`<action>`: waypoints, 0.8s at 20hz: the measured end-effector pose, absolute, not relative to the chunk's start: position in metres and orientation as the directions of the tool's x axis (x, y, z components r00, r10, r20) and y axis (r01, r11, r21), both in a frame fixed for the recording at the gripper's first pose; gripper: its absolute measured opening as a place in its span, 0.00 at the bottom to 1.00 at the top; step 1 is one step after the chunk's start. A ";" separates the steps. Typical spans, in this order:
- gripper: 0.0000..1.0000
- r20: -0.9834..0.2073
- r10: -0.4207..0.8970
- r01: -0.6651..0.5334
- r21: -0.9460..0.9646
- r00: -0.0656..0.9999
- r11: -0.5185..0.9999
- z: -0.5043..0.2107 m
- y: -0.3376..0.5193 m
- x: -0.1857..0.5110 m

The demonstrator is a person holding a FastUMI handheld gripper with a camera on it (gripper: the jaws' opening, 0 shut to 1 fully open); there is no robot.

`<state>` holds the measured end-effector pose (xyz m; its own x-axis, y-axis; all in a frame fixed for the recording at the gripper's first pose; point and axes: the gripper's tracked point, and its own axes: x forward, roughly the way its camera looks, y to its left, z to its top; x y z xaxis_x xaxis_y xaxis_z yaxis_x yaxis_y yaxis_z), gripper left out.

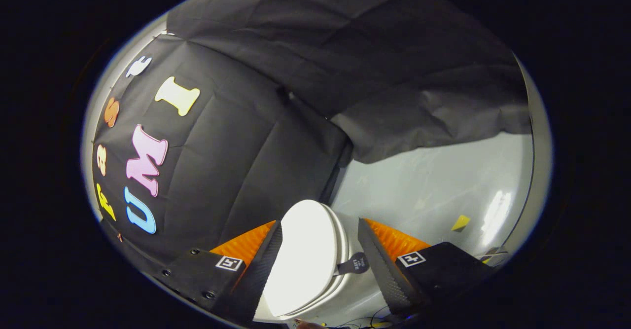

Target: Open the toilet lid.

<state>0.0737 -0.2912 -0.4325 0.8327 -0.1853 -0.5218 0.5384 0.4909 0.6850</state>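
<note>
The white toilet lid lies down on its seat, and the pale bowl shows below that. A small dark tab hangs from the lid's edge on the seat side. My gripper is open and wide. The lid's front end sits between the two fingers, close in. One finger overlaps the lid's far edge, and the other finger stands just beside the tab and the seat rim. I cannot see either finger pressing on the lid. The whole view is rolled to one side.
A glossy grey floor stretches beyond the toilet, with a small yellow tape mark on it. Black cloth booth walls rise close behind and beside the toilet. Some thin cables lie by the base of the bowl.
</note>
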 end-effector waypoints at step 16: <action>0.90 -0.597 0.088 0.565 0.790 0.797 0.239 -0.547 -0.260 0.069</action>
